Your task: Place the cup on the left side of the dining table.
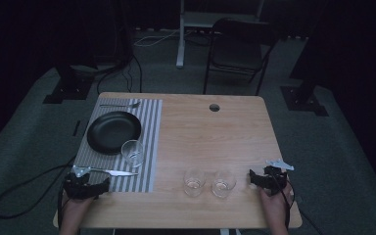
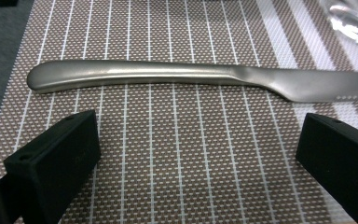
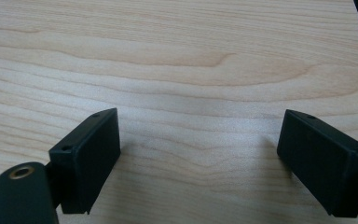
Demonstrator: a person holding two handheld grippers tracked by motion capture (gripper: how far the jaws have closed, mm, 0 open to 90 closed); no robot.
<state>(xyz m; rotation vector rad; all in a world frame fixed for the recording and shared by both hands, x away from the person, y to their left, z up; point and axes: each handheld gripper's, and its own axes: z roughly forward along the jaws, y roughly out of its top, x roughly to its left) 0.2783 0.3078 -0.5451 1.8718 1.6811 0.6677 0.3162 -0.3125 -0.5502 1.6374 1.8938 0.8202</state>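
Observation:
A striped placemat (image 1: 151, 128) lies on the left part of the wooden table (image 1: 210, 139). On it are a black plate (image 1: 113, 132), a fork (image 1: 120, 105) at the far edge, an empty glass (image 1: 132, 153) and a knife (image 1: 113, 171) near the front. My left gripper (image 1: 87, 182) hovers just before the knife, open. In the left gripper view the knife (image 2: 168, 74) lies crosswise beyond the empty gripper (image 2: 198, 126), handle to the left. Two more glasses (image 1: 194, 182) (image 1: 223, 183) stand near the front edge. My right gripper (image 1: 267, 177) is open to their right, over bare wood (image 3: 177, 56), with nothing between the jaws of the gripper (image 3: 199, 116).
A cable hole (image 1: 214, 107) sits at the table's far edge. A folding chair (image 1: 237, 49) stands behind the table, and cables run over the grey floor at left. The glass base (image 2: 352, 21) shows at the top right of the left gripper view.

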